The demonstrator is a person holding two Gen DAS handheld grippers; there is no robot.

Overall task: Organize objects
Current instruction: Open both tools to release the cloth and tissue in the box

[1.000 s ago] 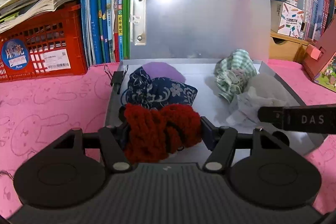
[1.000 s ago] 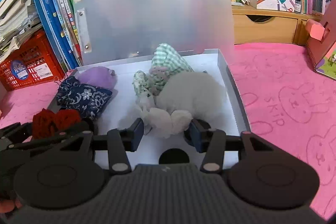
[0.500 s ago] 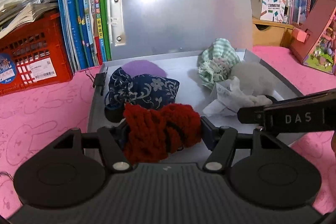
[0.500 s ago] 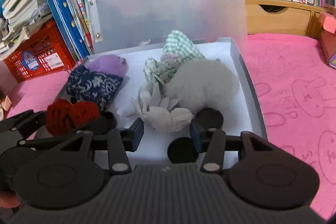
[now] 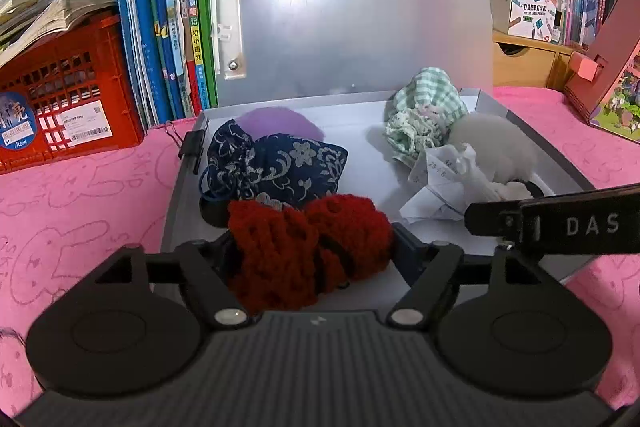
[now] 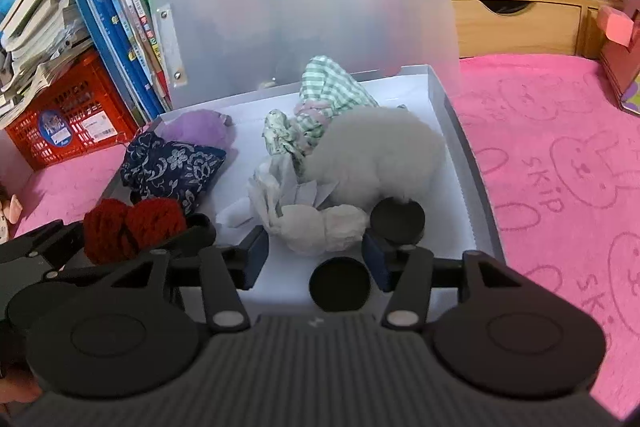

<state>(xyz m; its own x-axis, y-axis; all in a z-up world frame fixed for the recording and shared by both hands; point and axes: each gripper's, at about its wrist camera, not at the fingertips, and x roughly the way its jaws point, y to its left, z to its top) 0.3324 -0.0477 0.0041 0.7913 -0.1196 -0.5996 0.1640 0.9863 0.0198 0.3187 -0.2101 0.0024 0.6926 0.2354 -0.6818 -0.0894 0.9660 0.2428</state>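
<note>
A red knitted bundle (image 5: 304,251) lies at the front edge of the open grey box (image 5: 560,167). It sits between the fingers of my left gripper (image 5: 314,247), whose jaws are opening, and still fills the gap. My right gripper (image 6: 316,259) is also opening. A crumpled white paper wad (image 6: 316,223) lies on the box floor between its pads, with a gap on each side. Further back in the box are a navy floral pouch (image 5: 276,167), a purple lump (image 5: 276,121), a green checked pouch (image 5: 424,107) and a white fluffy ball (image 6: 380,155).
The box's translucent lid (image 5: 352,27) stands upright against a row of books (image 5: 168,7). A red crate (image 5: 60,107) is at the left and a wooden drawer unit (image 6: 516,23) at the right. Pink rabbit-print cloth (image 6: 560,167) covers the table. Black discs (image 6: 396,219) lie in the box.
Both grippers' jaws have widened. The right gripper has let go of the white paper wad, which now lies loose on the box floor. The red bundle has spread out a little.
</note>
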